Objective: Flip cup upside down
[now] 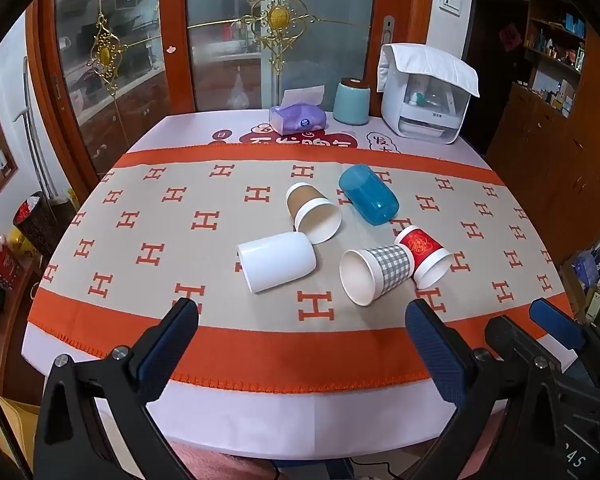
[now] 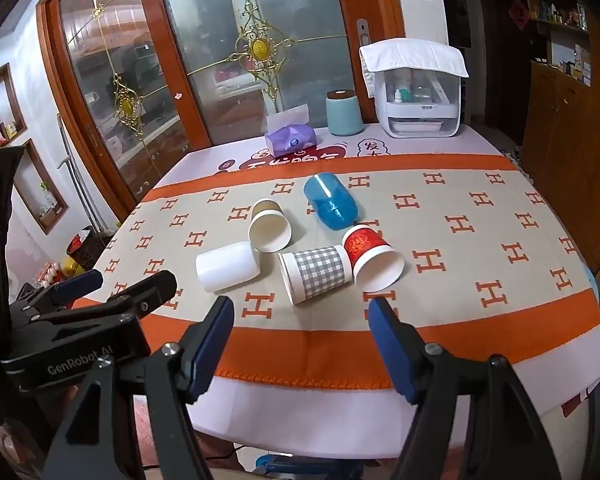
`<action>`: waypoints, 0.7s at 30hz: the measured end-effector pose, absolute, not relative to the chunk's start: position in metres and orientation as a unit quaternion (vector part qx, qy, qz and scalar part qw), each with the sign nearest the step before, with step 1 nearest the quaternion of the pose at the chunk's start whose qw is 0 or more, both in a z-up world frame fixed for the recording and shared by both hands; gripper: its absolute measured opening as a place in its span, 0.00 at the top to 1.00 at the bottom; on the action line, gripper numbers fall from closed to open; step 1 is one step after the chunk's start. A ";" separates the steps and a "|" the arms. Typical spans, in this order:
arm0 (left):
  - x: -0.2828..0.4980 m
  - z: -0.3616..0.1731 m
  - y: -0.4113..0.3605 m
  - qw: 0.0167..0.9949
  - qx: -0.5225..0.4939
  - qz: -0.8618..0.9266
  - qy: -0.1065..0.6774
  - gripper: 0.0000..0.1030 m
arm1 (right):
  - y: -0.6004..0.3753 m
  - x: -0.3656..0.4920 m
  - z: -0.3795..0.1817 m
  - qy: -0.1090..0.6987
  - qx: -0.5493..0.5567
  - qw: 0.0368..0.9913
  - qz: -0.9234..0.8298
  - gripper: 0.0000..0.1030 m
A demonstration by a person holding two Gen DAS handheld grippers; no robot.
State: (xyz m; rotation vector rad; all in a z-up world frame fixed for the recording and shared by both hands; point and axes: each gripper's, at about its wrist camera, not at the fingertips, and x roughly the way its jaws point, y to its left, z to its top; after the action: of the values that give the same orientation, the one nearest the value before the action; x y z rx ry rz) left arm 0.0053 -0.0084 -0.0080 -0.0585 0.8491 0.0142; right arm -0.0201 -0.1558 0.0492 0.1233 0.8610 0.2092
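Orange-banded cloth (image 1: 228, 344) with an H pattern covers the bench, and five cups lie on their sides in a loose cluster at its middle: a white cup (image 1: 277, 261), a brown paper cup (image 1: 312, 212), a blue plastic cup (image 1: 368, 194), a grey checked cup (image 1: 376, 270) and a red cup (image 1: 424, 256) touching it. Both the left gripper (image 1: 302, 314) and the right gripper (image 2: 300, 312) hang over the near edge, jaws spread wide, holding nothing. Behind sit a tissue pack (image 1: 298, 118) and a pale green canister (image 1: 352, 100).
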 end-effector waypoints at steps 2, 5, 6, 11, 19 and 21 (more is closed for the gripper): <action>0.004 -0.007 -0.008 0.910 -0.028 0.007 0.414 0.01 | -0.157 -0.021 0.049 0.417 0.060 0.901 0.101 0.32; 0.003 -0.005 -0.002 0.909 -0.032 0.004 0.416 0.01 | -0.160 -0.022 0.052 0.418 0.061 0.901 0.102 0.32; 0.003 -0.006 -0.002 0.908 -0.032 0.004 0.417 0.01 | -0.160 -0.022 0.051 0.417 0.062 0.901 0.102 0.32; 0.004 -0.006 -0.003 0.908 -0.032 0.002 0.418 0.01 | -0.161 -0.022 0.051 0.417 0.062 0.901 0.101 0.32; 0.005 -0.006 -0.003 0.908 -0.032 0.003 0.418 0.01 | -0.161 -0.021 0.051 0.417 0.063 0.901 0.101 0.32; 0.004 -0.007 -0.003 0.908 -0.033 0.003 0.418 0.01 | -0.161 -0.021 0.051 0.417 0.063 0.901 0.101 0.32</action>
State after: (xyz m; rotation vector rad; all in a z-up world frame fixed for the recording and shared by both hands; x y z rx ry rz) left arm 0.0043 -0.0031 -0.0066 -0.0674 0.8633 0.0058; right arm -0.0213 -0.1610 0.0515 0.1302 0.8619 0.2088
